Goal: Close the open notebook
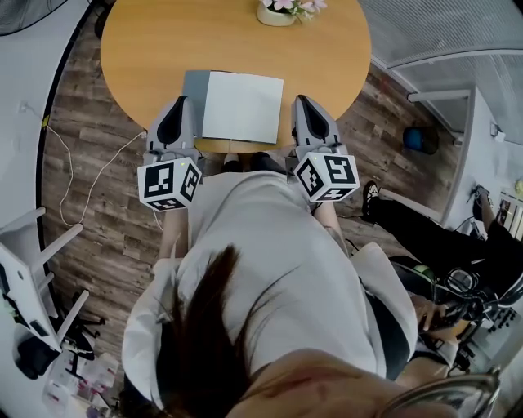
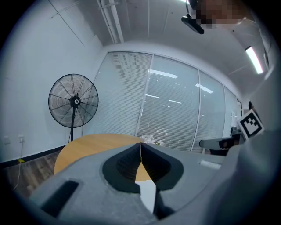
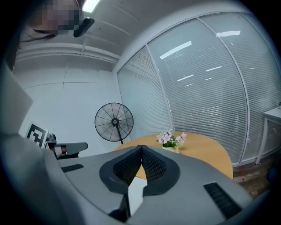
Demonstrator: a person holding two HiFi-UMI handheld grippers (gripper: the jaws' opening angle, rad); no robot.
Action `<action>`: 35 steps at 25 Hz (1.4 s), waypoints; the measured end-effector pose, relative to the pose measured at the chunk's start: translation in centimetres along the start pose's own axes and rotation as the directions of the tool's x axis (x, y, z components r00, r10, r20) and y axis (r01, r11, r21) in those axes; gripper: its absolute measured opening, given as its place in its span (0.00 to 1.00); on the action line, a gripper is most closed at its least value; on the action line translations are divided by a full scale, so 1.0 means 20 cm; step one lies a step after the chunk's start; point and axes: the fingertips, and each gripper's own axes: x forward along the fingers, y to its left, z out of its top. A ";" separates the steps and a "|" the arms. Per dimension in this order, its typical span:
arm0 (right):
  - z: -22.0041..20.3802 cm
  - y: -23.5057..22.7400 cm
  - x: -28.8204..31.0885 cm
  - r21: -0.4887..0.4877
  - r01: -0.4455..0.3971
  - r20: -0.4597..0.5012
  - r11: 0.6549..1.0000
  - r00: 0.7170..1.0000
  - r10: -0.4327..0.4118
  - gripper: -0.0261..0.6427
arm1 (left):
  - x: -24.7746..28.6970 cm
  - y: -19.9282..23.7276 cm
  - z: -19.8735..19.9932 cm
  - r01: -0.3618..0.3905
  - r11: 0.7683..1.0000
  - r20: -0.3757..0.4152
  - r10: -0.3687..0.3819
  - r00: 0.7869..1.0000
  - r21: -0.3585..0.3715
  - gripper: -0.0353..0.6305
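Looking steeply down from the head view: a round wooden table (image 1: 163,49) with a notebook (image 1: 243,106) lying flat at its near edge, directly ahead of the person. It shows one large white page, with a narrow grey strip along its left side. The left gripper (image 1: 180,101) sits just beside that grey strip and the right gripper (image 1: 301,100) just beside the white page's right edge, so the notebook lies between them, both pointing forward along its sides. Neither hand is clearly nearer. The notebook reads slightly wider than deep, with its side edges running away from the person.

Each gripper's own view shows its jaws pressed together with nothing held (only a white sliver of page shows beneath them).

Hard to make out: where the spine runs, whether the grey strip is a cover or a facing page, and whether the left gripper touches it. A flower pot (image 1: 276,11) is cut off at the table's far edge
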 end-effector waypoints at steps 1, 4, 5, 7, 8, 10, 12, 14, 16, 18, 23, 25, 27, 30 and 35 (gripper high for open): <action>-0.01 0.01 0.00 0.001 0.004 0.000 1.000 1.000 -0.004 0.04 | 0.00 0.01 0.00 0.002 1.000 -0.002 -0.002 1.000 0.000 0.08; -0.02 0.01 -0.01 0.003 0.019 0.001 1.000 1.000 -0.019 0.04 | -0.02 0.03 -0.02 0.016 1.000 -0.010 -0.016 1.000 0.002 0.08; -0.02 0.01 -0.02 0.003 0.024 0.003 1.000 1.000 -0.024 0.04 | -0.02 0.04 -0.02 0.021 1.000 -0.013 -0.021 1.000 0.004 0.08; -0.02 0.02 -0.03 0.002 0.031 0.006 1.000 0.999 -0.031 0.04 | -0.03 0.04 -0.03 0.028 1.000 -0.019 -0.028 0.999 0.007 0.08; -0.02 0.03 -0.03 0.001 0.034 0.008 0.999 0.999 -0.034 0.04 | -0.04 0.04 -0.03 0.030 1.000 -0.021 -0.030 0.999 0.009 0.08; -0.02 0.04 -0.05 0.000 0.037 0.011 0.999 0.999 -0.037 0.04 | -0.06 0.05 -0.03 0.031 0.999 -0.024 -0.031 0.999 0.011 0.08; -0.02 0.06 -0.06 0.001 0.040 0.014 0.999 0.999 -0.040 0.04 | -0.08 0.06 -0.04 0.029 0.999 -0.026 -0.028 0.999 0.014 0.08; -0.03 0.07 -0.07 0.002 0.043 0.015 0.999 0.999 -0.043 0.04 | -0.09 0.07 -0.05 0.028 0.999 -0.029 -0.028 0.999 0.016 0.08; -0.03 0.07 -0.09 0.002 0.049 0.015 0.999 0.999 -0.049 0.04 | -0.10 0.07 -0.06 0.031 0.999 -0.035 -0.030 0.999 0.019 0.08; -0.04 0.07 -0.10 0.002 0.054 0.018 0.999 0.998 -0.054 0.04 | -0.12 0.07 -0.07 0.033 0.999 -0.040 -0.032 0.999 0.024 0.08; -0.04 0.07 -0.13 0.000 0.060 0.023 0.998 0.998 -0.060 0.04 | -0.14 0.08 -0.11 0.043 0.999 -0.070 -0.042 0.997 0.014 0.09; -0.05 0.09 -0.14 -0.001 0.062 0.024 0.998 0.998 -0.062 0.04 | -0.15 0.09 -0.13 0.043 0.999 -0.086 -0.042 0.995 0.011 0.11; -0.05 0.10 -0.16 -0.002 0.064 0.023 0.998 0.998 -0.064 0.04 | -0.16 0.12 -0.17 0.039 0.999 -0.115 -0.038 0.993 0.008 0.26; -0.06 0.11 -0.17 -0.004 0.067 0.022 0.998 0.998 -0.067 0.04 | -0.17 0.16 -0.26 0.029 1.000 -0.170 -0.027 0.985 0.008 0.30; -0.07 0.13 -0.19 -0.004 0.073 0.015 0.997 0.997 -0.073 0.04 | -0.18 0.22 -0.47 0.013 1.000 -0.286 -0.019 0.958 -0.023 0.40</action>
